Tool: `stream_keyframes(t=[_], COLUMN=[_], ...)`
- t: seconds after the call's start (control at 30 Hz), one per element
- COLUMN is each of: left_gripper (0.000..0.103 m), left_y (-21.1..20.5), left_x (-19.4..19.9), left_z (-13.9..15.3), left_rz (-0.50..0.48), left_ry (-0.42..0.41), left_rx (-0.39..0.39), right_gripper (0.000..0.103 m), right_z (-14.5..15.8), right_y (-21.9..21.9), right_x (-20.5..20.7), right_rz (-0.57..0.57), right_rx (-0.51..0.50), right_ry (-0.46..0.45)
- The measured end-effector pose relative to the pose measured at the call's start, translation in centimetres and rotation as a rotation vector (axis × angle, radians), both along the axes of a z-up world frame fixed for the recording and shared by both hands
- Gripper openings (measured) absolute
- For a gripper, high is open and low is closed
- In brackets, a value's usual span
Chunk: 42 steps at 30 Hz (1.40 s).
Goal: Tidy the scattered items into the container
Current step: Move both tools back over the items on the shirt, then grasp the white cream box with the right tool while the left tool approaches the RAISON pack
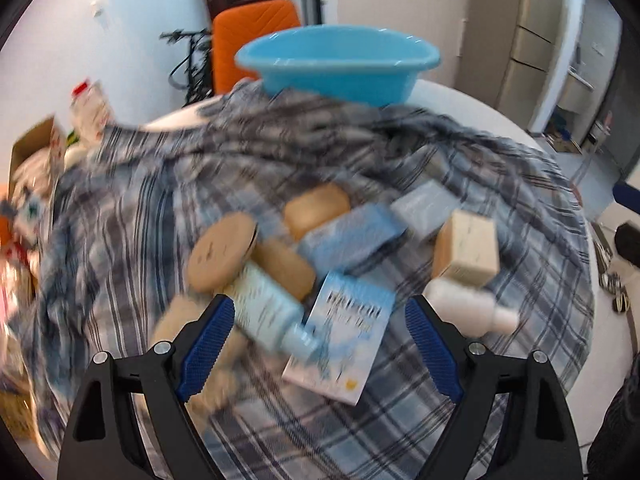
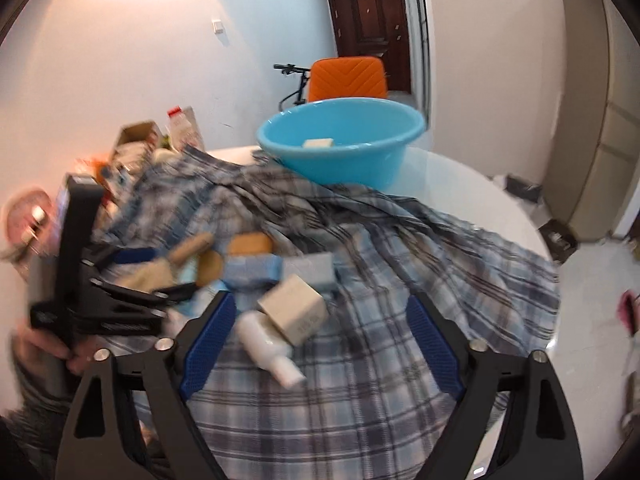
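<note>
A blue basin [image 1: 340, 66] stands at the far side of the table; in the right wrist view the basin [image 2: 340, 140] holds one pale bar [image 2: 318, 143]. Scattered items lie on a plaid cloth [image 1: 400, 420]: a light blue bottle [image 1: 268, 312], a blue-white box [image 1: 344, 340], a white bottle [image 1: 468, 308], a beige box [image 1: 468, 250], a round wooden lid [image 1: 222, 252] and tan sponges [image 1: 318, 210]. My left gripper [image 1: 320, 344] is open, just above the blue bottle and box. My right gripper [image 2: 320, 340] is open over the white bottle [image 2: 268, 346] and beige box [image 2: 296, 312]. The left gripper [image 2: 132, 276] shows in the right wrist view.
Cartons and clutter [image 1: 36, 184] crowd the table's left edge. An orange chair [image 2: 348, 78] and a bicycle [image 2: 296, 84] stand behind the table. The white tabletop [image 2: 460, 184] is bare to the right of the basin. The floor [image 2: 592, 280] lies beyond the right edge.
</note>
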<state>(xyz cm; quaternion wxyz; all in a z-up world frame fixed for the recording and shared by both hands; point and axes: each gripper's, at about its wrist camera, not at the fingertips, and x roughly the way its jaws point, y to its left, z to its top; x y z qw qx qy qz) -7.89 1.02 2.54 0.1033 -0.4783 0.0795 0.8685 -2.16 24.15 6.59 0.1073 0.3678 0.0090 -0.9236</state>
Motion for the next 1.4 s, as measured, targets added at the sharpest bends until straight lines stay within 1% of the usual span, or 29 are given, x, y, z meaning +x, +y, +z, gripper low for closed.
stream_keyframes(t=[0.07, 0.13, 0.23, 0.33, 0.43, 0.5, 0.57, 0.63, 0.73, 0.83, 1.0, 1.2, 1.4], left_gripper=[0.089, 0.089, 0.089, 0.089, 0.089, 0.089, 0.089, 0.089, 0.089, 0.089, 0.089, 0.089, 0.089], left_y=[-1.1, -2.3, -3.3, -3.7, -3.8, -3.5, -2.8, -2.3, -1.7, -1.3, -1.6, -1.8, -2.4], left_x=[0.7, 1.5, 2.6, 3.9, 5.0, 5.4, 5.5, 5.4, 5.2, 5.3, 4.8, 5.3, 5.1], left_z=[-1.0, -2.0, -3.0, -3.6, -3.8, -4.0, -4.2, -4.5, -4.7, -4.8, -4.8, -4.5, -4.5], left_rz=[0.041, 0.077, 0.128, 0.144, 0.120, 0.070, 0.033, 0.007, -0.022, -0.013, 0.009, 0.025, 0.040], left_ry=[-0.019, -0.038, -0.036, -0.018, -0.007, -0.017, -0.008, -0.017, -0.031, -0.020, -0.025, -0.002, -0.005], left_rx=[0.040, 0.079, 0.063, 0.015, 0.008, 0.014, -0.008, 0.002, 0.013, -0.001, 0.025, 0.019, 0.023], right_gripper=[0.090, 0.090, 0.090, 0.090, 0.090, 0.090, 0.090, 0.090, 0.090, 0.090, 0.090, 0.090, 0.090], right_z=[-1.8, -3.5, -5.2, -6.6, -7.9, -8.4, -8.6, -8.8, -9.0, -9.1, -8.6, -8.3, -8.8], right_y=[-0.6, -1.2, -2.3, -3.2, -3.8, -4.5, -4.9, -5.2, -5.4, -5.4, -5.2, -5.2, -6.5], right_x=[0.1, 0.0, -0.1, -0.1, -0.1, -0.1, -0.2, -0.6, -1.0, -1.4, -3.1, -5.7, -6.5], right_rz=[-0.031, -0.025, 0.027, 0.092, 0.143, 0.160, 0.177, 0.206, 0.204, 0.172, 0.110, 0.042, 0.025], right_rx=[0.078, 0.117, 0.093, 0.049, -0.003, -0.026, -0.046, -0.069, -0.089, -0.087, -0.066, -0.094, -0.010], right_ry=[-0.016, -0.032, -0.044, -0.064, -0.088, -0.098, -0.089, -0.072, -0.075, -0.073, -0.045, -0.059, -0.044])
